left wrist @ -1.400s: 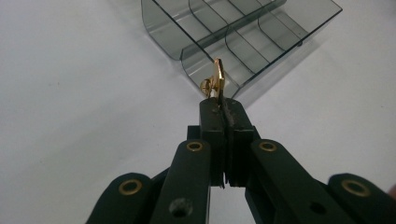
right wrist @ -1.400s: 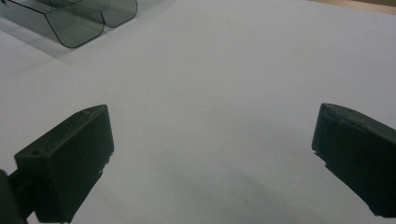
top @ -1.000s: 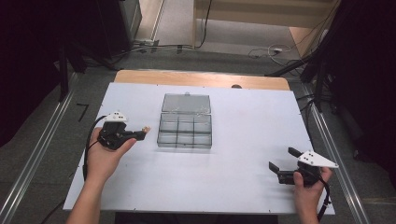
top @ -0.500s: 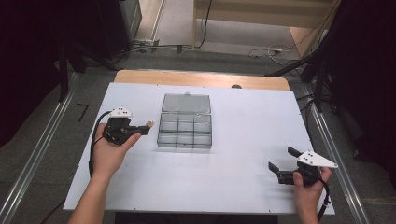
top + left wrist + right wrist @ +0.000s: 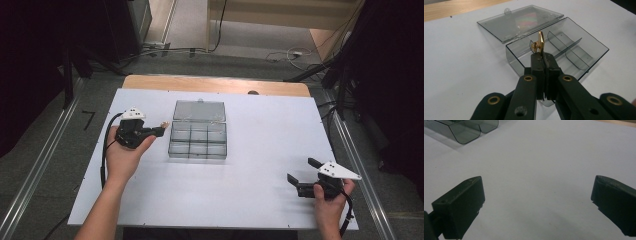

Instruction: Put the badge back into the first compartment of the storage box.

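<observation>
Brass key (image 5: 540,42) pinched in left tool (image 5: 545,59), beside open box (image 5: 574,47)

A white table (image 5: 260,165) carries a clear compartment box (image 5: 198,140), its lid lying open.

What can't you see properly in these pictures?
- Small gold metal piece in the left gripper, left gripper view: its lower part is hidden between the shut jaws, so its whole shape is unclear; in the high view it is too small.
- Clear grey plastic compartment box, right gripper view: cut off by the top edge.
- Box's open lid, left gripper view: glare blurs its surface.
</observation>
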### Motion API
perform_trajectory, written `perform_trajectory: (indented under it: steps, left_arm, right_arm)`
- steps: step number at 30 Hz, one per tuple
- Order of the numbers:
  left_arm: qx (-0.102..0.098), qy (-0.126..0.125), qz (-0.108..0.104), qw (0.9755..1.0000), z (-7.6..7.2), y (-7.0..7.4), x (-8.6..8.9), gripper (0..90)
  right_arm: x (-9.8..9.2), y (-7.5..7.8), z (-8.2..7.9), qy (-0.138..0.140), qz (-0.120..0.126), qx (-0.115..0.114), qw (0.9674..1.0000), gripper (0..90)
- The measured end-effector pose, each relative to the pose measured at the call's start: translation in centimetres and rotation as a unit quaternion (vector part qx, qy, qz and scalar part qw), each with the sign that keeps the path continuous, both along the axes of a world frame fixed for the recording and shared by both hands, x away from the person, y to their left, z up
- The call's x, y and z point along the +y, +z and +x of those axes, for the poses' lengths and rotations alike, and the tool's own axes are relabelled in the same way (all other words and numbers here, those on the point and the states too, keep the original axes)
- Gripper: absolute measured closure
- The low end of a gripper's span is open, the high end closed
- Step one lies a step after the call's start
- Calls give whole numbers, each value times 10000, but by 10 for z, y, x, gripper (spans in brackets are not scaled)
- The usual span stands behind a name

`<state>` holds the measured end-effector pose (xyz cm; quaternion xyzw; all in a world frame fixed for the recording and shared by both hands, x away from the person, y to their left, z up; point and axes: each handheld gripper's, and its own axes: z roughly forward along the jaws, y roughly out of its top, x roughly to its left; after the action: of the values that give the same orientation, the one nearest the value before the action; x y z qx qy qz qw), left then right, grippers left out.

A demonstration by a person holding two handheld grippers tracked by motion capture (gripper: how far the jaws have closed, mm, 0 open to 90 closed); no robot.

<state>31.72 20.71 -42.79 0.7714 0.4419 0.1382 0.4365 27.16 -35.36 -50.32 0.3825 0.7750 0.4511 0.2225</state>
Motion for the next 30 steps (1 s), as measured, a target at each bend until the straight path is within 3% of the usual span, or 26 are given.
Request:
perform_trajectory:
  steps: [16, 30]
  left_arm:
    - [-122, 112, -150, 9998, 13, -3, -10, 891]
    - [-46, 98, -179, 9998, 25, -11, -22, 891]
  right_arm:
    - [0, 0, 0, -9, 4, -10, 10000, 0]
    - [0, 0, 0, 1, -6, -13, 10000, 0]
